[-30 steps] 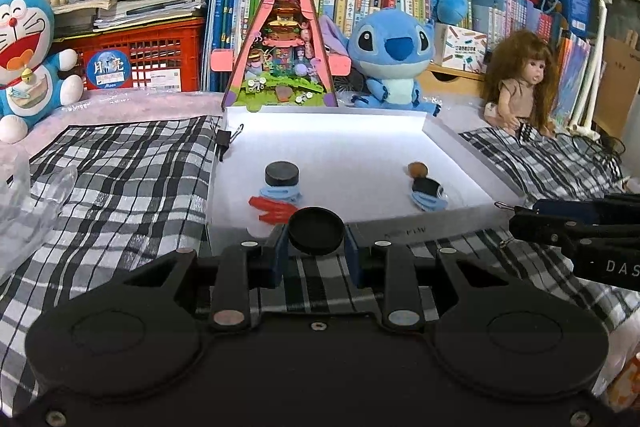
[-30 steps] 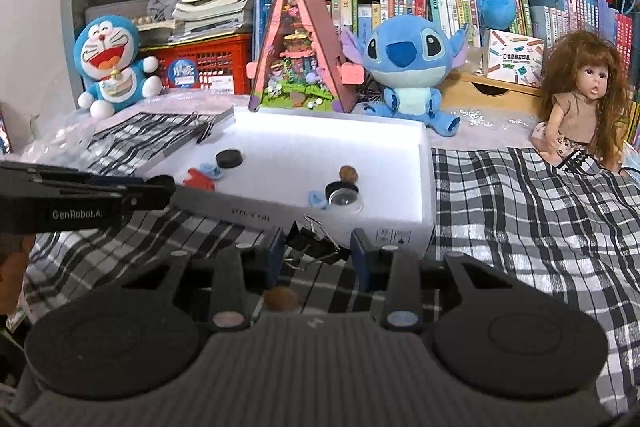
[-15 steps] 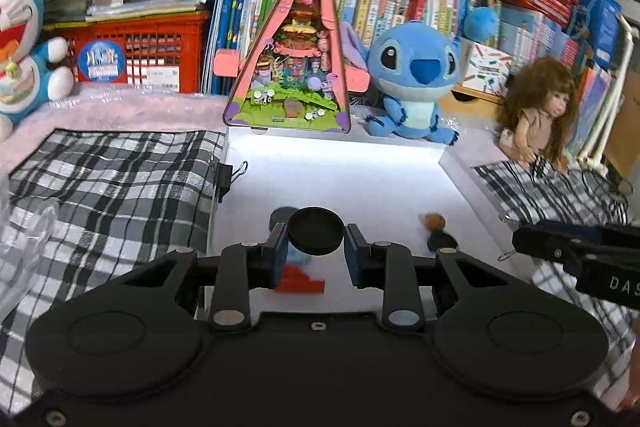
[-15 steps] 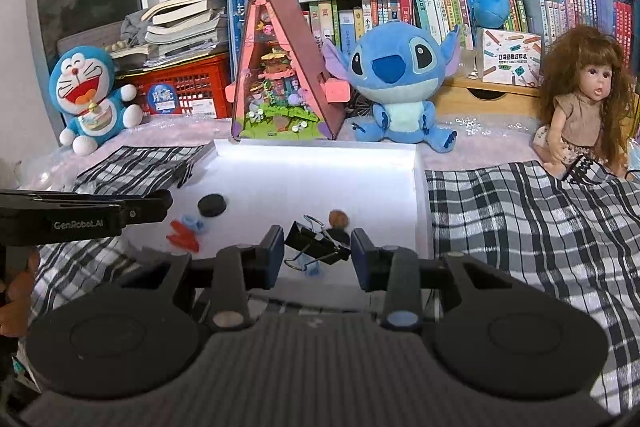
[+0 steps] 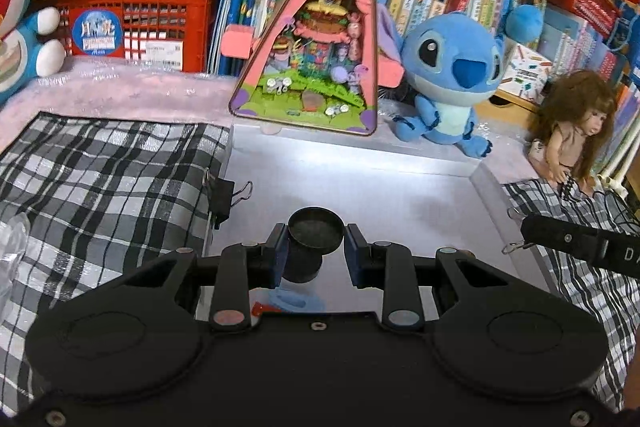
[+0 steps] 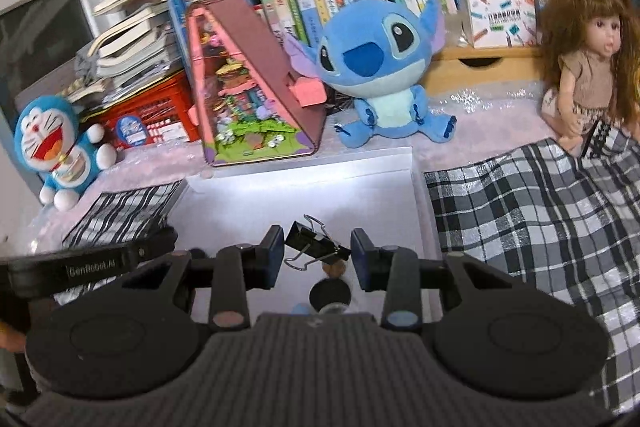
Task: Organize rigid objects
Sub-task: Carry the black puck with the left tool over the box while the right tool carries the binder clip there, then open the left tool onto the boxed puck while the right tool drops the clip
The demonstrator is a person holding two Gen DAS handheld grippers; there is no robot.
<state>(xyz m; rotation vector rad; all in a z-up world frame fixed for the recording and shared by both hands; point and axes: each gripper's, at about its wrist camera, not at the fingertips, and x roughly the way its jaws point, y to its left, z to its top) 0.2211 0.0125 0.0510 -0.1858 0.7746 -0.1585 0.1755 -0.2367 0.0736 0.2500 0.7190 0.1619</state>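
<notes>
Black plastic dominates both wrist views, so we note each gripper in turn. We see the left gripper (image 5: 316, 251) clenched on a black round cap (image 5: 316, 231), its dished face turned up, held above the near part of the white tray (image 5: 360, 163). Directly under it, on the tray floor, lie a second black round piece (image 5: 302, 269), a pale blue piece (image 5: 296, 301) and a small red piece (image 5: 262, 308), partly hidden by the gripper body. A black binder clip (image 5: 222, 197) is clamped on the tray's left wall, where the checked cloth (image 5: 100, 179) meets it. We see the right gripper (image 6: 318, 247) grasping a black binder clip (image 6: 316, 245), tilted, its wire handles sticking out, held over the near right part of the tray. Below it on the tray floor sit a brown coin-like disc (image 6: 334, 270) and, nearer, a black round cap (image 6: 330, 295); a bit of blue shows just left of that, too hidden to identify. Each gripper appears at the edge of the other's view. Beyond the tray's far wall stand a pink triangular toy house (image 5: 316, 39) and a blue plush (image 5: 452, 79), with a doll (image 5: 572, 131) far right.
</notes>
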